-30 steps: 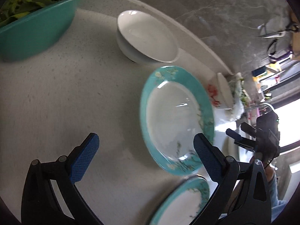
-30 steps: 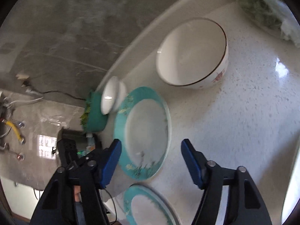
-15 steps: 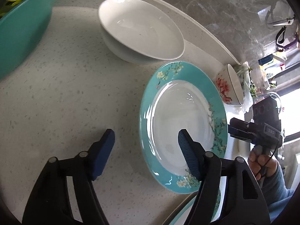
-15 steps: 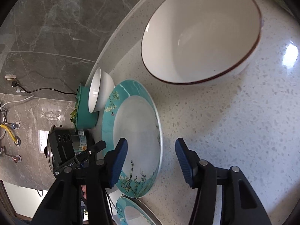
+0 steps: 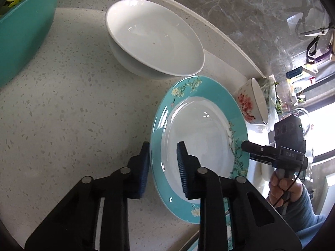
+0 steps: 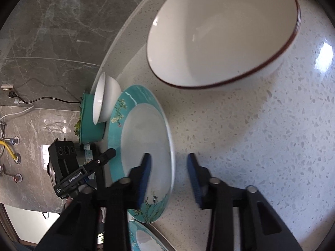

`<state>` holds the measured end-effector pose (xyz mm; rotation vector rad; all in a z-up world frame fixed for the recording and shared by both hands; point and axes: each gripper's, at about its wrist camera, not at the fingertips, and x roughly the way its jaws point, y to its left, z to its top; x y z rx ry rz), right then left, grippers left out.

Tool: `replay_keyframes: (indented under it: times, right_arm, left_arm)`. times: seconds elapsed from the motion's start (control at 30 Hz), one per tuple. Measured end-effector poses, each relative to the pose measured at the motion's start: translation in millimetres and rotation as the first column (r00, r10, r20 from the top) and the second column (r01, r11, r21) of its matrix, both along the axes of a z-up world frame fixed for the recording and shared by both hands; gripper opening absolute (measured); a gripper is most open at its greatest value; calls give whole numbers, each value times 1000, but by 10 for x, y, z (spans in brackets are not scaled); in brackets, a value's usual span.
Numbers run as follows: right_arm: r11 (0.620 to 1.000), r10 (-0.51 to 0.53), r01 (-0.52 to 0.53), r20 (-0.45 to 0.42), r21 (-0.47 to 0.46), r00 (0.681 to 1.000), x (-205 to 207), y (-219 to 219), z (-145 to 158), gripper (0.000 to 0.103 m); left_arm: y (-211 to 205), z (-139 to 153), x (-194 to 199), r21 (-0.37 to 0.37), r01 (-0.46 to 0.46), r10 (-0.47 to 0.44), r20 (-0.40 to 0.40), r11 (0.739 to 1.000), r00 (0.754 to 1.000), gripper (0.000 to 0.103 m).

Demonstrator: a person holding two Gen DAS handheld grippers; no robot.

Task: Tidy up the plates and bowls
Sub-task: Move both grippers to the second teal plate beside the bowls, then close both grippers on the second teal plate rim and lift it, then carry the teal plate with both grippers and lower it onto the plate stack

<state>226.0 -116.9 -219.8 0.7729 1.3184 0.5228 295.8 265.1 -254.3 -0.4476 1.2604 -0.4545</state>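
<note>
A teal-rimmed floral plate [image 5: 199, 136] lies on the speckled counter, and both grippers straddle opposite edges of it. My left gripper [image 5: 163, 167] is closing, its blue pads meeting the plate's left rim from outside and inside. In the right wrist view the same plate [image 6: 142, 129] has its right rim between the jaws of my right gripper [image 6: 169, 177]. Those jaws are closing too, with a gap still showing beside the outer pad. A plain white bowl [image 5: 155, 41] stands behind the plate. A larger bowl with a dark red rim [image 6: 219, 37] stands off its other side.
A teal basin of greens [image 5: 23, 31] sits at the far left of the counter. A second teal plate [image 6: 142, 238] lies at the near edge. The raised counter lip [image 5: 209, 21] and marble wall run behind. A hand [image 5: 284, 188] holds the right gripper.
Both grippers came down and forward to the plate's edges. The left jaws went from wide to closed on the rim. The right jaws narrowed around the opposite rim.
</note>
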Motion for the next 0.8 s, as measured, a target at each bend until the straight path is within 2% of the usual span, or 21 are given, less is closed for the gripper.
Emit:
replay_keyframes:
  times: [0.07,0.27,0.57,0.8]
  right_arm:
    - [1000,7,-7,-6,-4,1000,-2,24,-20,18]
    - [1000,6,-6,-15,-23,1000,6,49,-32,12]
    - [998,-10,9,-10,-59,1000,-10,64,2,12]
    - [997,-17,16,-7,-72,1000,-30,44,30,12]
  left_arm:
    - [2,-13,2,6,-6,6,-2,1000,1000,12]
    - [0,-33,-7,27,0,0,-2,1000,1000,7]
    - [-40,10,-82,50,-3,2,18,999,1000,6]
    - [-40,33,-124,37,-5,4,26,999,1000,6]
